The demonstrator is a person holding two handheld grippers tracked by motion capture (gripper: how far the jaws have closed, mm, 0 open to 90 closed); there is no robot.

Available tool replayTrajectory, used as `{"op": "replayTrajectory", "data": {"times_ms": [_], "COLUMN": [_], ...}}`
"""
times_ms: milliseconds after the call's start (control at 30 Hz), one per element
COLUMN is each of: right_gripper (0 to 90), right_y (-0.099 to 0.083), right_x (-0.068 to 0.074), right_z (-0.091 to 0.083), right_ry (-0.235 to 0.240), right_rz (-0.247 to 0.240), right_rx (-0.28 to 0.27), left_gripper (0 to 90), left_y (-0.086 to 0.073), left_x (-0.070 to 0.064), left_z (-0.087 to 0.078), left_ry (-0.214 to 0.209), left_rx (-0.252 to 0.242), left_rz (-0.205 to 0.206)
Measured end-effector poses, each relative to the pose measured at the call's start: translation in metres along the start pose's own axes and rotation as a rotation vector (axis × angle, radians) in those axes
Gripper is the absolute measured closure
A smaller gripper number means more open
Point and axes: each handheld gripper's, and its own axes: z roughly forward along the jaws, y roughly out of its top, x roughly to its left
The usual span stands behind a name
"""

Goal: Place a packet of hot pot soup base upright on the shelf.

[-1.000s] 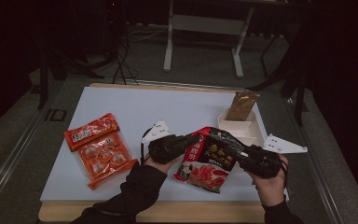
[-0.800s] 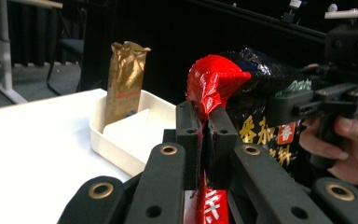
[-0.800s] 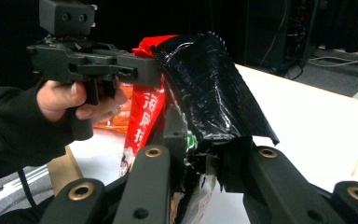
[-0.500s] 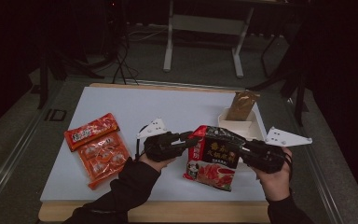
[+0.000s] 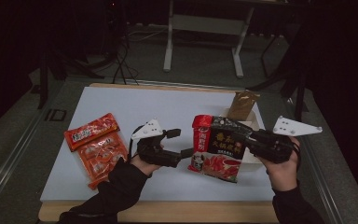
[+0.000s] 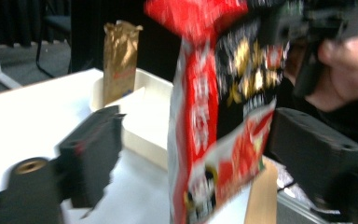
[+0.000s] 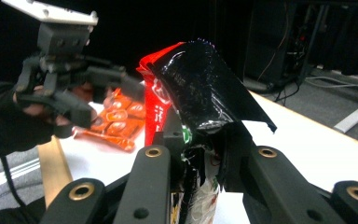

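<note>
Gripping a red-black snack bag [image 5: 216,148], Chinese lettering unreadable: right claw [image 5: 249,140]; left claw [image 5: 182,143] wide.

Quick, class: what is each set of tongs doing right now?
Left tongs: open, holding nothing, jaws standing either side of the red and black printed foil snack bag.
Right tongs: shut on that bag, holding it upright above the table.

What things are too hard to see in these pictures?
- Red and black snack bag: its print is blurred in the left gripper view and too small in the high view to read.
- Right gripper: in its own view the bag's folded top covers where the fingers pinch it.
- White box: the bag hides its far side in the left gripper view.
- Brown pouch: its label is too small in the high view.
</note>
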Motion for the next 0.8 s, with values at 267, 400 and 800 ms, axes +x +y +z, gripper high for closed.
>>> {"op": "replayTrajectory", "data": {"times_ms": [267,400,800], "right_gripper": [76.7,76.7,76.7], "right_y": [0.015,0.023,0.038], "right_x": [-0.018,-0.028,-0.069], "right_z": [-0.009,-0.011,-0.019], "right_ry": [-0.032,-0.060,-0.128], "right_rz": [-0.019,-0.010,-0.009], "right_rx": [-0.055,-0.048,-0.057], "left_gripper": [1.7,1.7,1.9], "left_y": [-0.015,-0.023,-0.054], "left_x": [0.001,0.002,0.010], "left_z": [-0.015,-0.020,-0.033], "left_ry": [-0.003,0.007,0.042], "left_rx": [0.034,0.035,0.081], "left_rz": [-0.014,-0.025,0.001]}}
